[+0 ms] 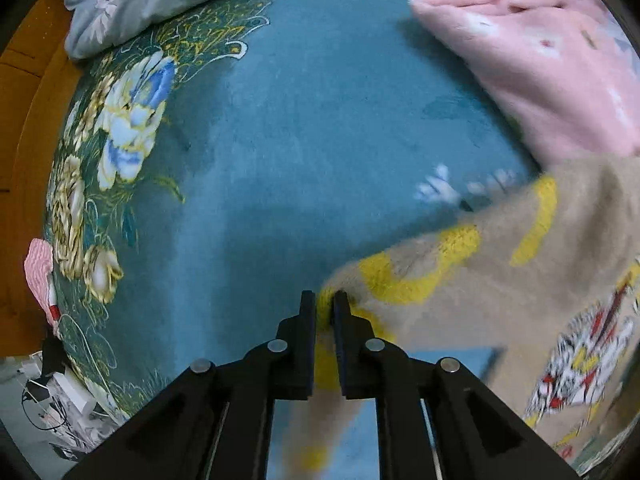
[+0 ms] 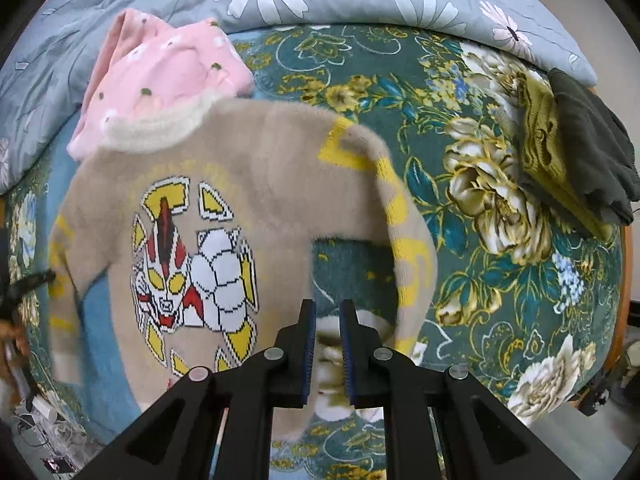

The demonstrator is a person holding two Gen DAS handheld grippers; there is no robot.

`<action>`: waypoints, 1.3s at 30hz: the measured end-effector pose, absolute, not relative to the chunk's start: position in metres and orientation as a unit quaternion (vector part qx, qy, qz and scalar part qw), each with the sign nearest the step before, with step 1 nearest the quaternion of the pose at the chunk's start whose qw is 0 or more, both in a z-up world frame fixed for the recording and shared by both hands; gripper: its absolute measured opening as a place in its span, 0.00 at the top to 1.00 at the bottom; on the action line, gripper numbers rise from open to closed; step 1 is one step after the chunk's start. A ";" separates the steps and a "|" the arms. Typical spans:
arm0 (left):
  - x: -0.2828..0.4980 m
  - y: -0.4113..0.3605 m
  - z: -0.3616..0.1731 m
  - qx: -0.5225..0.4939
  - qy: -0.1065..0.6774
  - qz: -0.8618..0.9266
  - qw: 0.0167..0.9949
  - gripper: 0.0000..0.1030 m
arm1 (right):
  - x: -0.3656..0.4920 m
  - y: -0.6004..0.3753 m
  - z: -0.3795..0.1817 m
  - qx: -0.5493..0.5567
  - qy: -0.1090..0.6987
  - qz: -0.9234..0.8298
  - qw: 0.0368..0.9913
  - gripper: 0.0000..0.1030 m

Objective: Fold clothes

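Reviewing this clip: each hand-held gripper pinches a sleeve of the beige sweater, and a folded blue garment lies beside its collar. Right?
Not quite. The garment beside the collar is pink, not blue; the right wrist view shows it. The rest holds: the left hand-held gripper and right hand-held gripper each pinch a sleeve of the beige sweater.

Tan sweater [image 2: 256, 184], yellow stripes; teal floral blanket [image 2: 500, 280]

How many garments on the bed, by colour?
Beige sweater, held by both grippers, left and right: 1
Pink garment: 1
Dark grey garment: 1
Olive-yellow garment: 1
Total: 4
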State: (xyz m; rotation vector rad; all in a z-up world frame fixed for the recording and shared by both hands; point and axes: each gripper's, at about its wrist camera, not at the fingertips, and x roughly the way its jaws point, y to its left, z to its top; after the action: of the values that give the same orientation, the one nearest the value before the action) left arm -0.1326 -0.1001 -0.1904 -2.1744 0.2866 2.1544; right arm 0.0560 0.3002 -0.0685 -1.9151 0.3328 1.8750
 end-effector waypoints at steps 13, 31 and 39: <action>-0.069 -0.117 -0.177 -0.707 -0.083 0.697 0.087 0.72 | 0.087 0.297 -0.119 -0.707 0.234 0.638 0.196 0.80; 0.008 -0.070 -0.264 -0.796 -0.064 0.593 0.101 0.55 | 0.121 0.303 -0.227 -0.740 0.331 0.553 0.195 0.54; 0.006 -0.056 -0.256 -0.794 -0.066 0.595 0.105 0.88 | 0.129 0.301 -0.221 -0.736 0.343 0.554 0.184 0.87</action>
State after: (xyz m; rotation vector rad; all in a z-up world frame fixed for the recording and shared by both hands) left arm 0.0056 -0.0559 -0.2563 -2.3398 -0.1937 1.7551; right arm 0.1289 0.3015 -0.2211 -2.0759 0.9656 1.5609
